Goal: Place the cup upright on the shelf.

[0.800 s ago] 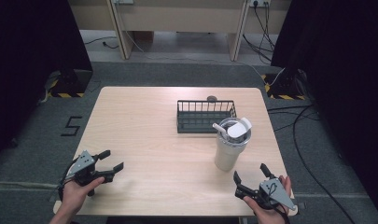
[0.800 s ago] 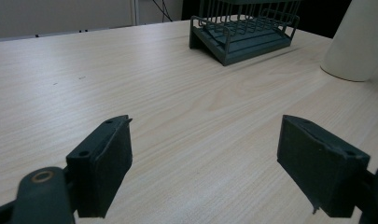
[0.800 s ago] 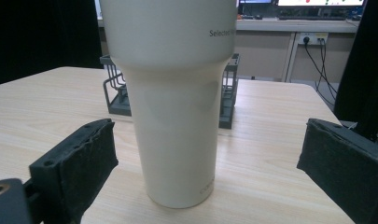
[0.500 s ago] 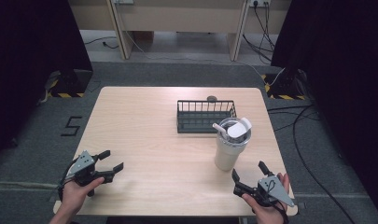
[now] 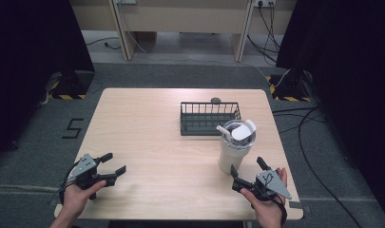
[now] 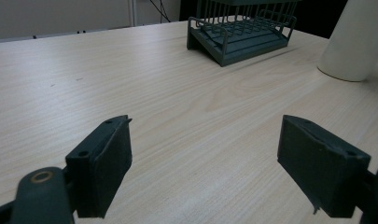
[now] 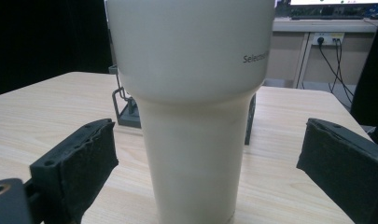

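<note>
— What is there to count, starting left of the tumbler?

— Two grippers, one wire basket, one tumbler, all on one wooden table (image 5: 147, 118). The left gripper (image 5: 113, 163) sits well to the left of the tumbler (image 5: 234, 145), near the table's front edge, held in the person's left hand (image 5: 78, 197). Its jaws stand wide apart with nothing between them; in the left gripper view only bare wood lies between the pads (image 6: 107, 165).

— And the basket?

— The dark wire basket (image 5: 209, 118) stands just behind the tumbler and slightly to its left. A small dark round thing (image 5: 215, 100) lies beyond it; what it is cannot be told at that size.

— How does the tumbler look?

— Cream-coloured, upright, wider at the top and stepped in to a narrower base, with a clear lid (image 5: 238, 130), a white flap and a short white straw (image 5: 224, 130). The right gripper view shows grey lettering on its upper wall.

— And to its right?

— The right gripper (image 5: 247, 167), in the right hand (image 5: 266, 206), is just in front of the tumbler, slightly right. Its jaws are spread wide, one on either side of the tumbler's base, touching nothing.
</note>
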